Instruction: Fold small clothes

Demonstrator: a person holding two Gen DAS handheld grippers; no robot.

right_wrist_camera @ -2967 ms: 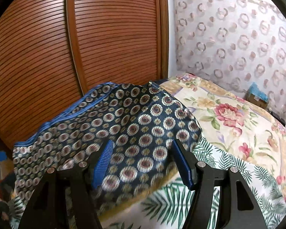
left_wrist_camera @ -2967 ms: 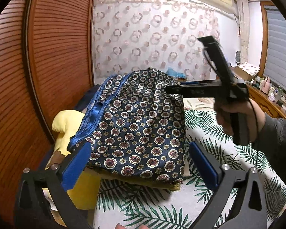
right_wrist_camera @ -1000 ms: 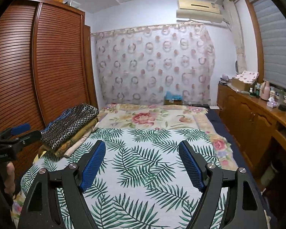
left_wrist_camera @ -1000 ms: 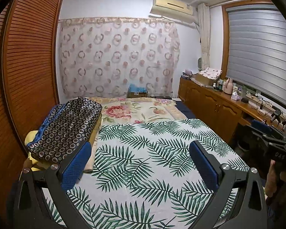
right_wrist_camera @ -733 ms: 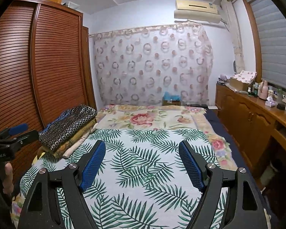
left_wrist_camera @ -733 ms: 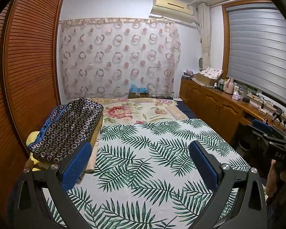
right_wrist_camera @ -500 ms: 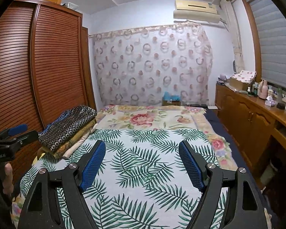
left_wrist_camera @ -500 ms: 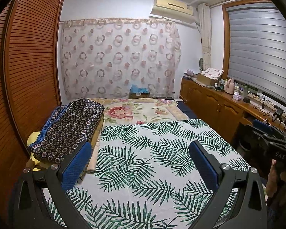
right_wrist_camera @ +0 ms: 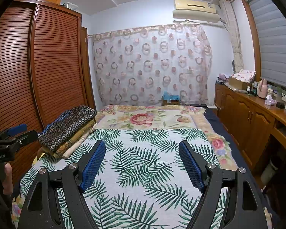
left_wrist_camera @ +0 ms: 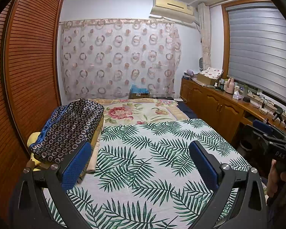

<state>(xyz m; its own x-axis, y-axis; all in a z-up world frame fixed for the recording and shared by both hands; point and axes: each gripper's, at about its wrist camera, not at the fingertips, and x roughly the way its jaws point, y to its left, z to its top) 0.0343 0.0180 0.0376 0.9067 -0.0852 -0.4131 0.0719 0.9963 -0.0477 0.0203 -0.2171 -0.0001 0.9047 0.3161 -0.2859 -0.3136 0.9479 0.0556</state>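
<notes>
We hold both grippers low over the near end of the bed, each angled slightly down. The left gripper (left_wrist_camera: 140, 161) has its jaws spread wide, nothing between them. The right gripper (right_wrist_camera: 142, 162) is likewise spread and empty. Blue ribbed pads (right_wrist_camera: 93, 164) on black frames. The folded dark garment (left_wrist_camera: 68, 129), silky with ring print, tops a small stack at the bed's left edge, beside the slatted wardrobe (right_wrist_camera: 28, 66). Palm-leaf cover (left_wrist_camera: 146, 162) lies flat beneath
</notes>
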